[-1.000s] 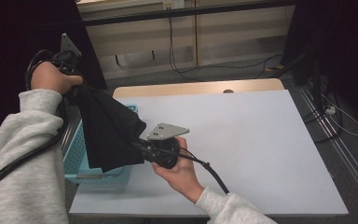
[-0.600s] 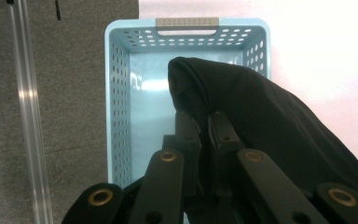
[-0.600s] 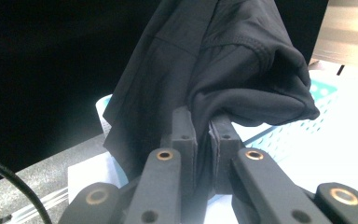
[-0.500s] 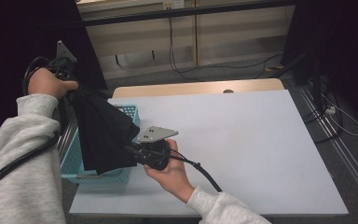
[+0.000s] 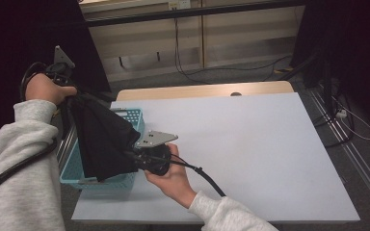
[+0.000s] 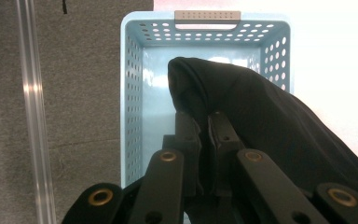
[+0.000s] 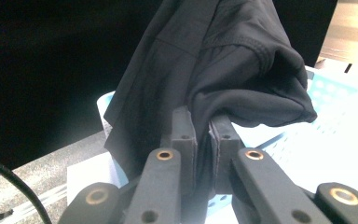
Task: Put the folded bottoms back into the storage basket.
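Two grippers hold one black garment [image 5: 103, 139] stretched between them above the light blue basket [image 5: 134, 118], which sits at the left edge of the white table [image 5: 270, 154]. The left gripper [image 5: 70, 91] is raised, its jaws pinched tight on an upper fold (the basket lies right below it). The right gripper [image 5: 137, 159], lower and nearer the person, clamps the garment's other end.
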`<state>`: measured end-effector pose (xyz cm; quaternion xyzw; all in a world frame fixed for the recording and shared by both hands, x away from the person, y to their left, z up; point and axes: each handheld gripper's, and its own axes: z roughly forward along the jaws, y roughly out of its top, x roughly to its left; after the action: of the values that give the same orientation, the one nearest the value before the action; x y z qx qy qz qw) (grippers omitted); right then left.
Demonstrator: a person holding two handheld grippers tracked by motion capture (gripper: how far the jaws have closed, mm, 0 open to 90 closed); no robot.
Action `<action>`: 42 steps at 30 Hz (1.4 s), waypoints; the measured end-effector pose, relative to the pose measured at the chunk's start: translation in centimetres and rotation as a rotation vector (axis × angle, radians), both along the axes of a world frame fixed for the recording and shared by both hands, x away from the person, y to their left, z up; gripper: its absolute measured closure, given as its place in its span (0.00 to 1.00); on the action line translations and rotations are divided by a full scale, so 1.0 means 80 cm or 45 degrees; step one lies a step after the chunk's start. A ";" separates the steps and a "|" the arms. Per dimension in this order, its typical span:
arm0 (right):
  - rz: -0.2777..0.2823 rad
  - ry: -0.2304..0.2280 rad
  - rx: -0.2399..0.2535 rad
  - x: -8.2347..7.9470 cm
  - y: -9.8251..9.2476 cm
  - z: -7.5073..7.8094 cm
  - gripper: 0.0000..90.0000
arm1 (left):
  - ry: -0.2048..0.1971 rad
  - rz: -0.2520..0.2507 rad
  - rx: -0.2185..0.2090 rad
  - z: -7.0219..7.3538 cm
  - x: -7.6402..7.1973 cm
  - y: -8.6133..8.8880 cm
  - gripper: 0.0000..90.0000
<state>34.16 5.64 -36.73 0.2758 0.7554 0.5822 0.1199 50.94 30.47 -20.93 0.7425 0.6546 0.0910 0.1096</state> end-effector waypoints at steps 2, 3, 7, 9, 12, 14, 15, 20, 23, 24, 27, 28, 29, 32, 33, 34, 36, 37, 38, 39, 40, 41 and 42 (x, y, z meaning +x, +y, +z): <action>0.003 0.002 0.001 0.000 0.002 -0.002 0.92 | 0.002 0.003 -0.001 -0.003 0.001 0.003 0.94; 0.004 0.008 -0.005 0.000 0.004 -0.003 0.92 | 0.010 -0.002 -0.001 -0.004 0.002 0.004 0.94; 0.011 0.001 0.003 0.002 0.013 -0.005 0.92 | -0.005 0.005 0.008 -0.009 0.008 0.012 0.94; -0.004 -0.018 -0.003 0.005 0.022 -0.007 0.91 | -0.017 -0.016 0.024 -0.015 0.016 0.017 0.94; -0.027 -0.012 -0.042 0.014 0.032 -0.013 0.66 | -0.131 -0.067 0.066 -0.036 0.025 0.027 0.72; -0.052 -0.008 -0.084 0.016 0.025 -0.013 0.61 | -0.127 -0.068 0.052 -0.047 0.025 0.028 0.49; -0.044 -0.011 -0.081 0.016 0.017 -0.014 0.59 | -0.140 -0.080 0.047 -0.050 0.023 0.029 0.45; -0.062 -0.035 -0.135 0.014 -0.018 -0.010 0.46 | -0.168 -0.108 0.037 -0.062 0.011 0.026 0.36; -0.071 -0.055 -0.133 0.012 -0.038 -0.011 0.41 | -0.193 -0.117 0.015 -0.069 0.004 0.025 0.34; -0.072 -0.054 -0.125 0.012 -0.045 -0.012 0.39 | -0.182 -0.129 0.013 -0.071 0.002 0.025 0.33; -0.077 -0.041 -0.127 0.013 -0.064 -0.016 0.36 | -0.203 -0.157 0.000 -0.078 -0.003 0.021 0.30; -0.088 -0.043 -0.130 0.012 -0.070 -0.017 0.36 | -0.203 -0.171 -0.006 -0.080 -0.004 0.019 0.29; -0.083 -0.050 -0.132 0.012 -0.075 -0.018 0.35 | -0.207 -0.178 -0.021 -0.082 -0.005 0.017 0.28; -0.089 -0.051 -0.134 0.011 -0.091 -0.020 0.32 | -0.212 -0.202 -0.016 -0.088 -0.007 0.010 0.27; -0.087 -0.049 -0.131 0.010 -0.096 -0.021 0.31 | -0.218 -0.210 -0.026 -0.089 -0.008 0.007 0.27; -0.087 -0.044 -0.128 0.010 -0.101 -0.022 0.30 | -0.211 -0.220 -0.034 -0.090 -0.008 0.005 0.26; -0.096 -0.045 -0.134 0.009 -0.110 -0.023 0.29 | -0.220 -0.233 -0.038 -0.092 -0.010 0.001 0.26; -0.099 -0.047 -0.135 0.009 -0.115 -0.024 0.29 | -0.220 -0.236 -0.038 -0.093 -0.011 0.000 0.25; -0.096 -0.042 -0.136 0.008 -0.119 -0.025 0.28 | -0.220 -0.237 -0.036 -0.094 -0.012 -0.002 0.25; -0.106 -0.044 -0.144 0.008 -0.123 -0.025 0.28 | -0.223 -0.240 -0.034 -0.095 -0.012 -0.004 0.25; -0.113 -0.046 -0.154 0.008 -0.127 -0.026 0.28 | -0.224 -0.244 -0.036 -0.096 -0.013 -0.006 0.25; -0.116 -0.047 -0.157 0.007 -0.130 -0.027 0.27 | -0.222 -0.249 -0.036 -0.097 -0.014 -0.007 0.25; -0.121 -0.045 -0.151 0.007 -0.133 -0.028 0.27 | -0.221 -0.253 -0.036 -0.098 -0.014 -0.010 0.24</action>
<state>34.73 -5.04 -38.94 0.2934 0.7724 0.5348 0.1771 49.79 29.70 -28.79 0.7913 0.5671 0.1344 0.1848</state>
